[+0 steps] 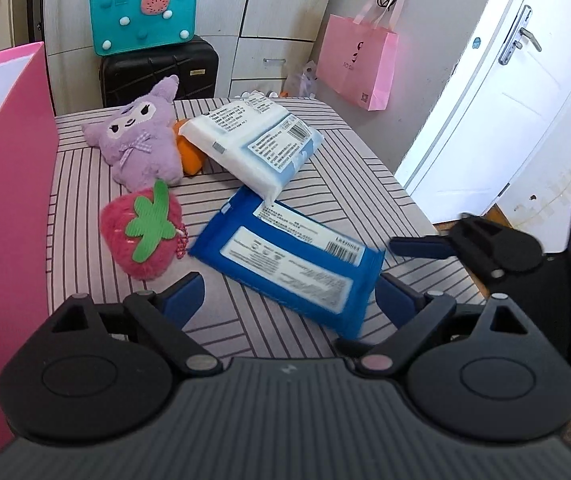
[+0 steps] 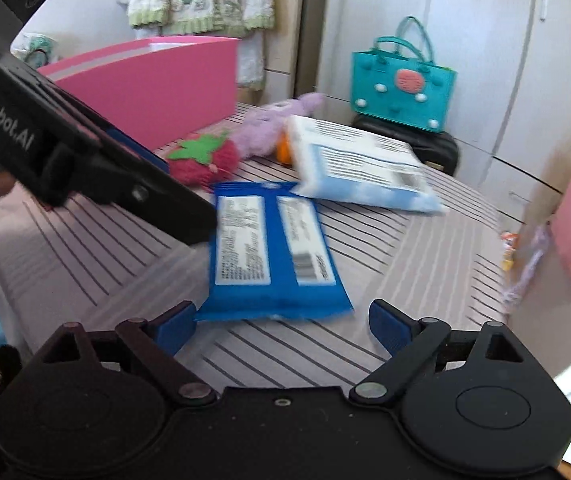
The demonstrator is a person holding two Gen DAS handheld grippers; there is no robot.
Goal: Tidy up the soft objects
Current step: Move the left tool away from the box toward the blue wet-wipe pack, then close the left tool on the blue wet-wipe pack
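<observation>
A blue wipes pack [image 1: 289, 264] lies on the striped table [image 1: 325, 152], also in the right wrist view [image 2: 269, 248]. A white and light-blue pack [image 1: 249, 140] leans over an orange soft thing [image 1: 189, 156]. A purple plush [image 1: 137, 132] and a pink strawberry plush [image 1: 141, 232] lie to the left. My left gripper [image 1: 289, 300] is open, its fingers on either side of the blue pack's near end. My right gripper [image 2: 281, 324] is open at the pack's near edge. It also shows in the left wrist view [image 1: 417, 248], by the pack's right corner.
A pink box [image 1: 9, 184] stands at the table's left edge, also in the right wrist view [image 2: 153, 80]. A teal bag [image 1: 141, 12] sits on a black suitcase [image 1: 157, 72] behind the table. A pink paper bag [image 1: 357, 60] hangs on the wall. A white door [image 1: 505, 92] is at right.
</observation>
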